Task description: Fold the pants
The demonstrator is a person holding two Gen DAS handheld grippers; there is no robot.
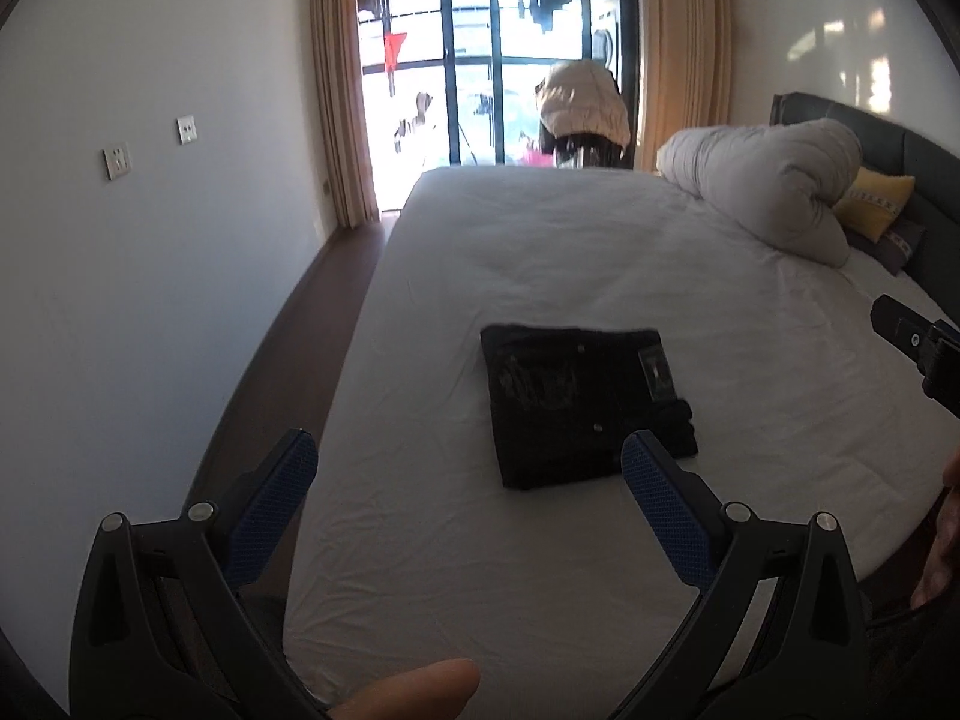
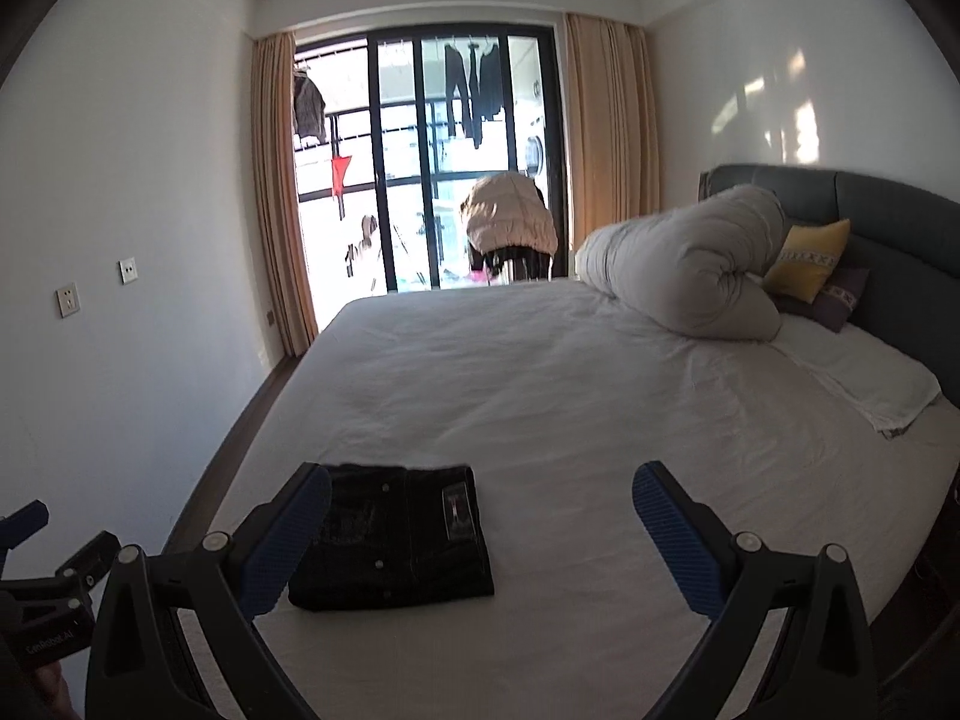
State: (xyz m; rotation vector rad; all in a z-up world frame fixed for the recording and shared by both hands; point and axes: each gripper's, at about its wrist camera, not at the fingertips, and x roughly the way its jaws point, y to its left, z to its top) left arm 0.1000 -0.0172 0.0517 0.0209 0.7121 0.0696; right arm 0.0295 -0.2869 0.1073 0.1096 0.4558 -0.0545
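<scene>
A: Where are the pants (image 1: 585, 405), and what is held?

B: They lie folded into a dark square on the bed (image 1: 540, 252), near its near edge. Nothing is held — the left gripper (image 1: 468, 474) is spread wide above the sheet, and the right gripper (image 2: 480, 510) is likewise released, with the bundle just beside its left finger.

A: What is judged to be the step in hand?

B: The fold looks done, so only tidying seems left. A lump of cloth pokes out at the bundle's right edge in the left view; it would best be tucked under with one finger laid flat, the other gripper being pressed lightly on top so the layers are not dragged.

A: And the count?

B: One pair of pants, two grippers, one rolled duvet (image 2: 690, 264), one yellow cushion (image 2: 810, 258) on a darker one behind it, two curtains (image 2: 282, 192) and two wall sockets (image 1: 117, 162) — nothing else is seen on the sheet except a white pillow (image 2: 864, 384).
</scene>
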